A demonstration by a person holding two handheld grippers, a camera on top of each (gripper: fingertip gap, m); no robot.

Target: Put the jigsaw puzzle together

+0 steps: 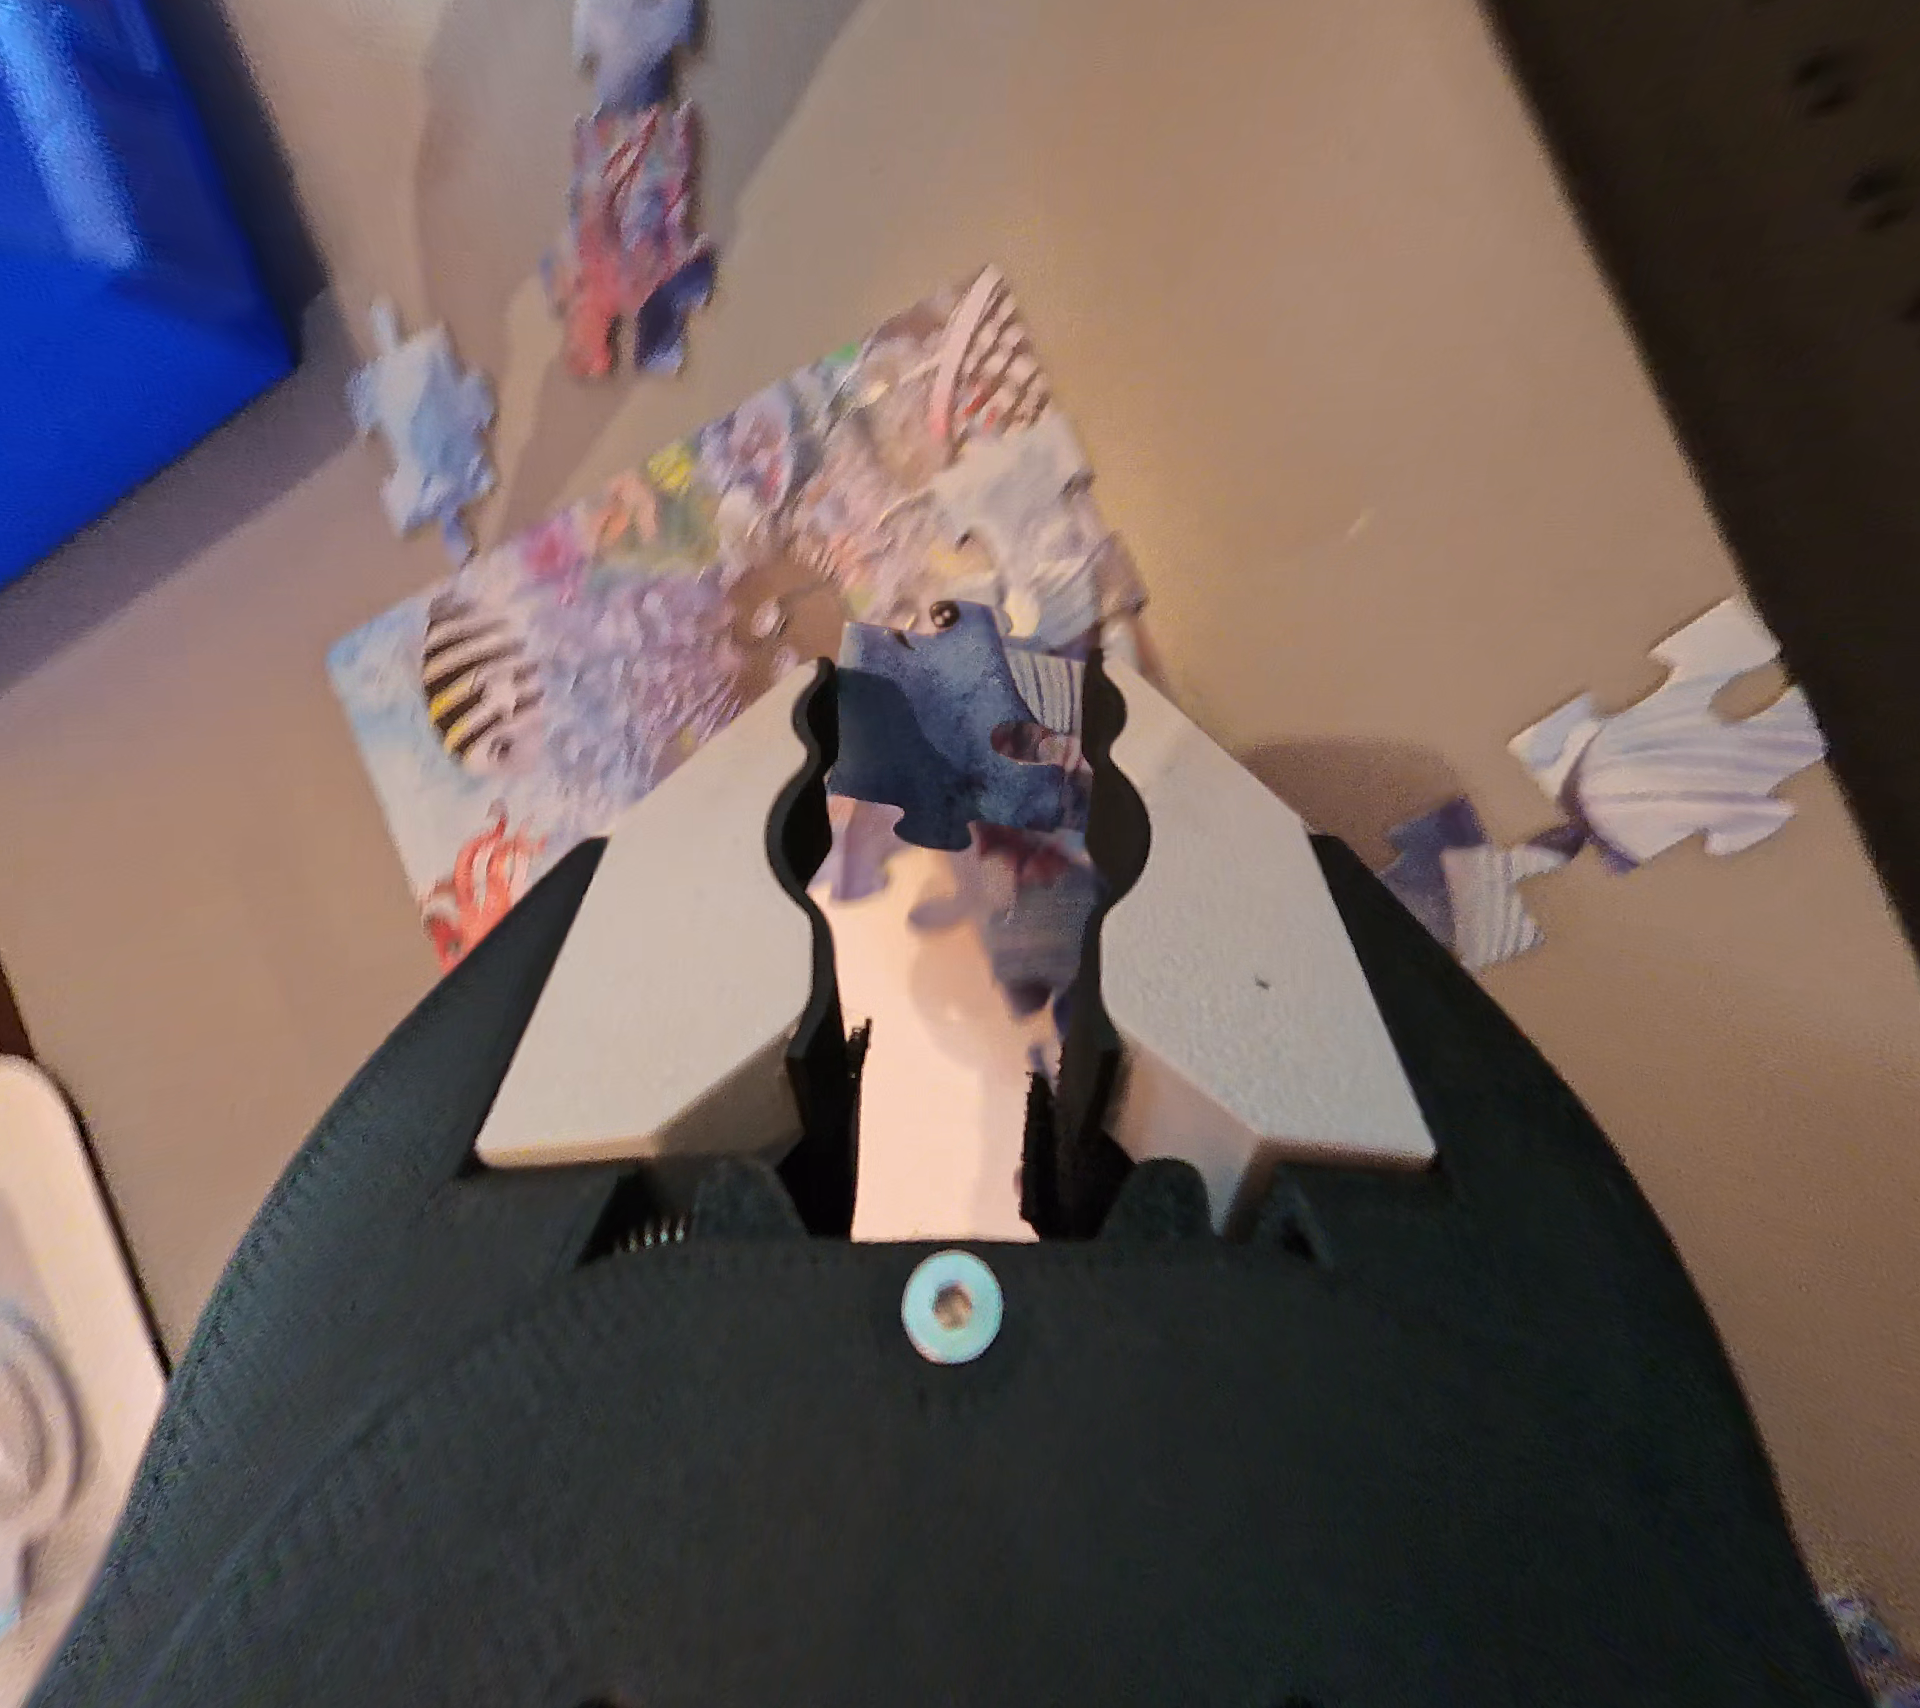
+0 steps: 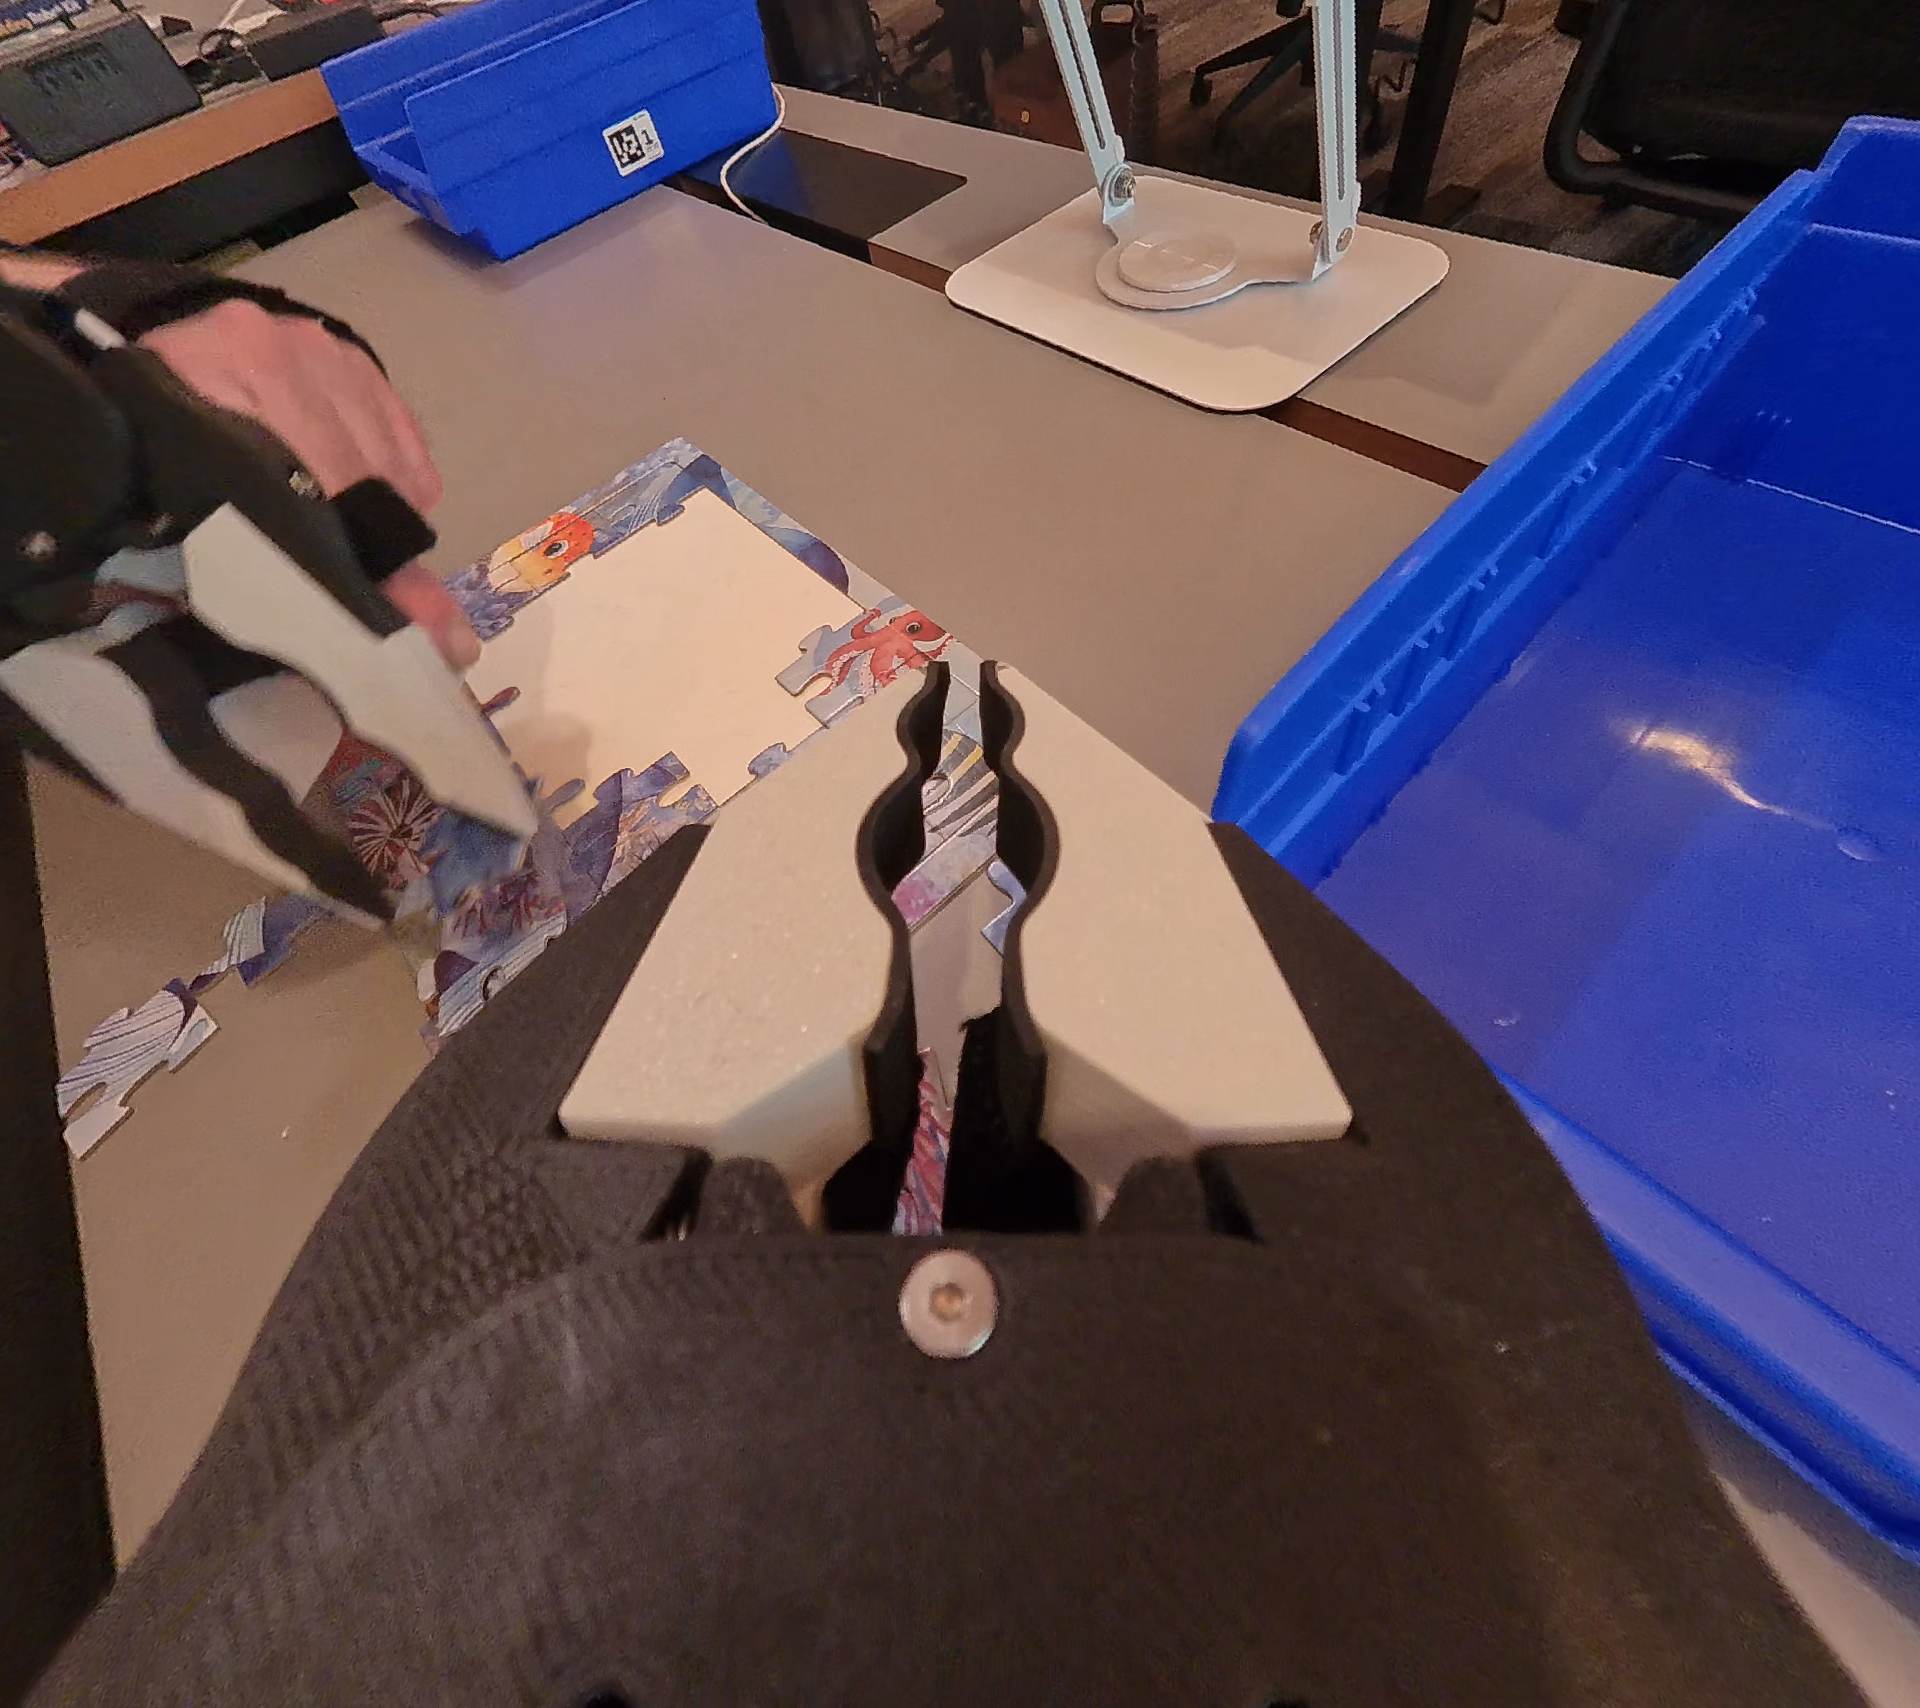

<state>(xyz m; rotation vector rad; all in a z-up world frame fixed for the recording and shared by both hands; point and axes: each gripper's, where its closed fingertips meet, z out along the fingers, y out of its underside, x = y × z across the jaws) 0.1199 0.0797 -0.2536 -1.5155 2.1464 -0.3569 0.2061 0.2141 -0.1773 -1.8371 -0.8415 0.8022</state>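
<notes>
Left gripper [image 1: 956, 682] carrying a dark blue puzzle piece [image 1: 940, 739] over the half-built puzzle [image 2: 665, 650].

Its fingers are partly closed, pinching the piece by its edges just above the puzzle on the grey table [image 2: 1039, 453]. The right gripper [image 2: 964, 684] hovers at the puzzle's near edge, fingers almost together with only a thin slit between, gripping nothing. Loose pieces [image 1: 1662, 744] lie beside the puzzle; a blue bin [image 2: 1621, 723] stands to its right.

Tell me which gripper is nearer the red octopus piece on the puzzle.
Right. The right gripper has its fingertips just beside the red octopus piece, while the left gripper, holding a dark blue piece, is across the bare middle of the puzzle.
</notes>
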